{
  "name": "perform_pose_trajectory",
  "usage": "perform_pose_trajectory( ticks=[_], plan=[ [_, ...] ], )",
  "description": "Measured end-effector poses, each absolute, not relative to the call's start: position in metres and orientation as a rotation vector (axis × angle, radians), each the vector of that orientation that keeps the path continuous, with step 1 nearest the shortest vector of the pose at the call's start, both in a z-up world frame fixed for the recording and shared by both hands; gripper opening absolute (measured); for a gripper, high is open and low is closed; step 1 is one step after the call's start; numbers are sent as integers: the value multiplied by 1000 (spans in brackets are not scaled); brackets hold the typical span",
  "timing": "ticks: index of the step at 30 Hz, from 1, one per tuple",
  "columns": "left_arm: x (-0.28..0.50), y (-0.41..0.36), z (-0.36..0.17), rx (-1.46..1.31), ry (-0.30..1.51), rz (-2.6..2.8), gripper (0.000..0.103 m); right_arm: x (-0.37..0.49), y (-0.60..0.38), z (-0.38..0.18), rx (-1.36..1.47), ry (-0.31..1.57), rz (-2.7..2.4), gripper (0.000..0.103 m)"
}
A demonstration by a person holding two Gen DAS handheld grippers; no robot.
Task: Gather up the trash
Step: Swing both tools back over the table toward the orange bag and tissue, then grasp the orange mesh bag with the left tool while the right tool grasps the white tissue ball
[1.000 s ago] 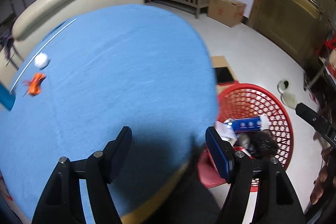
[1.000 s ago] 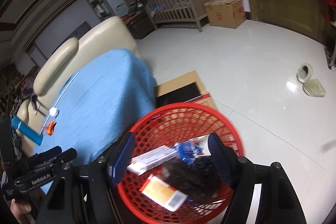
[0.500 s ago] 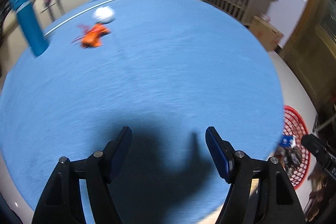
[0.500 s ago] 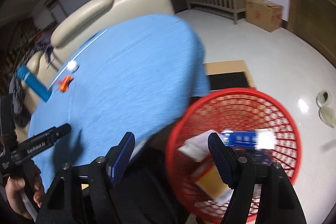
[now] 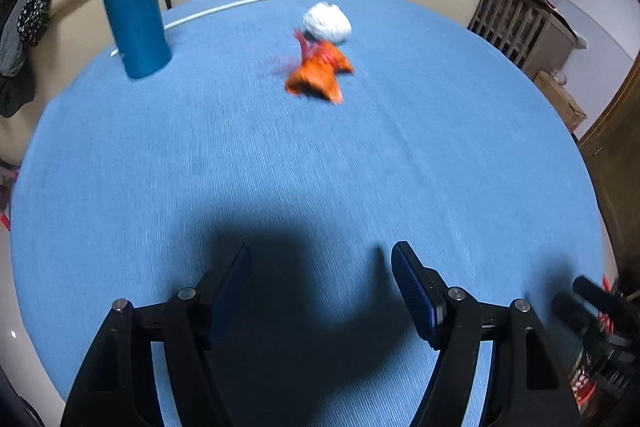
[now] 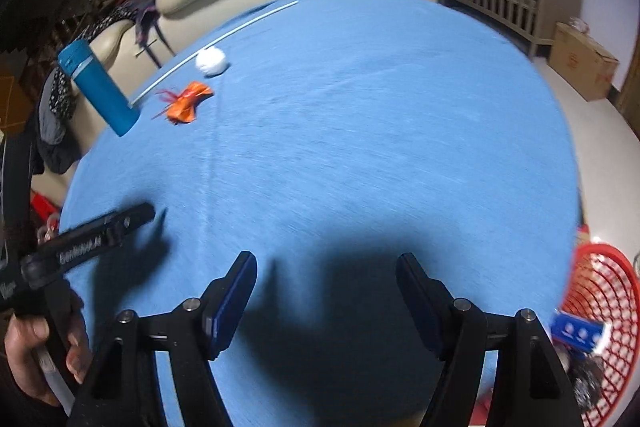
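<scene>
Blue table [image 5: 240, 167]; blurred orange wrapper [image 5: 318, 75], perhaps foil.

A crumpled orange wrapper [image 5: 318, 74] lies on the blue tablecloth, red shreds trailing off it. At its one o'clock, just beside it, sits a white paper ball [image 5: 327, 21]. The red mesh basket [image 6: 604, 303] stands off the table at four o'clock, a blue-and-white packet inside it.
</scene>
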State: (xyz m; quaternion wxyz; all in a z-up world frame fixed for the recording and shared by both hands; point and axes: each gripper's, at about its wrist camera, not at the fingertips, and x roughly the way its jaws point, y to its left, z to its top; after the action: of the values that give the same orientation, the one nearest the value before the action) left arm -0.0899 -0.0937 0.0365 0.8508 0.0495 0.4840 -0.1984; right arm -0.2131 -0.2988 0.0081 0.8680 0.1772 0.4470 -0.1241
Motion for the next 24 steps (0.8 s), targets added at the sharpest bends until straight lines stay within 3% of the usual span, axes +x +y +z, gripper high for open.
perform_pose_trajectory(
  ticks=[11, 18, 19, 20, 24],
  plan=[
    [1, -134, 50, 156, 933, -403, 74, -173, -289, 0, 302, 972, -235, 75],
    [45, -155, 30, 148, 993, -408, 73, -167, -294, 0, 292, 980, -230, 75],
    [47, -155, 26, 154, 994, -405, 53, -166, -295, 0, 292, 983, -229, 75],
    [46, -153, 26, 171, 969, -377, 41, -165, -296, 0, 293, 985, -231, 75],
    [41, -132, 30, 134, 975, -375, 36, -149, -305, 2, 298, 982, -242, 75]
  ],
)
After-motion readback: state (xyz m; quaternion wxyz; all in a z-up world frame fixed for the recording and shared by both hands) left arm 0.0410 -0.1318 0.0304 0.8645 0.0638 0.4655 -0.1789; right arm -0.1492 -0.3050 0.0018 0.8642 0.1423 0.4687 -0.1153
